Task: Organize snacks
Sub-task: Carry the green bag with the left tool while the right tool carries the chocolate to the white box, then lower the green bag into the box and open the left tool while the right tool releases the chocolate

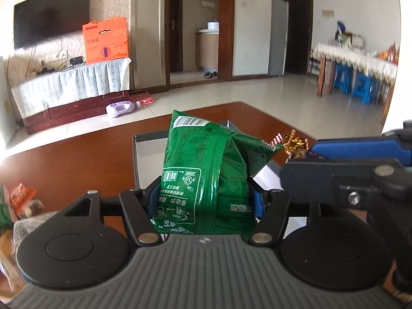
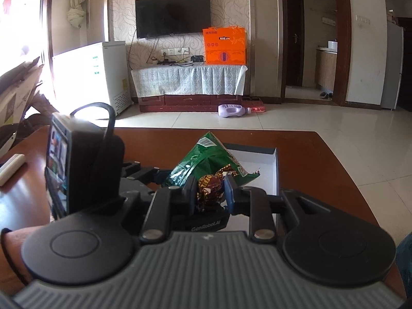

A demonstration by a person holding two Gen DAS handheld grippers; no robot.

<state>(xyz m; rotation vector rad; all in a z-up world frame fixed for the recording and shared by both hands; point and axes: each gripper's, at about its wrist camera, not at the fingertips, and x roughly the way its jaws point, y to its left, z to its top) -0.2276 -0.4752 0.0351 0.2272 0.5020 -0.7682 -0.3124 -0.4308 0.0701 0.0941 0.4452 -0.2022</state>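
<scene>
Both grippers hang just near of the open box [image 2: 274,170]: left gripper [image 1: 204,195] clamped on an upright green snack bag [image 1: 203,170], right gripper [image 2: 209,193] clamped on a foil-wrapped candy [image 2: 209,188].

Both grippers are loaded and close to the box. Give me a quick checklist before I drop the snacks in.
1. Left gripper grips green bag: ok.
2. Right gripper grips brown-and-gold candy: ok.
3. Box open-topped, white floor showing: ok.
4. Bag over the box: ok.
5. Candy over the box: cannot tell.
6. Grippers clear of each other: not ok, very close.
</scene>
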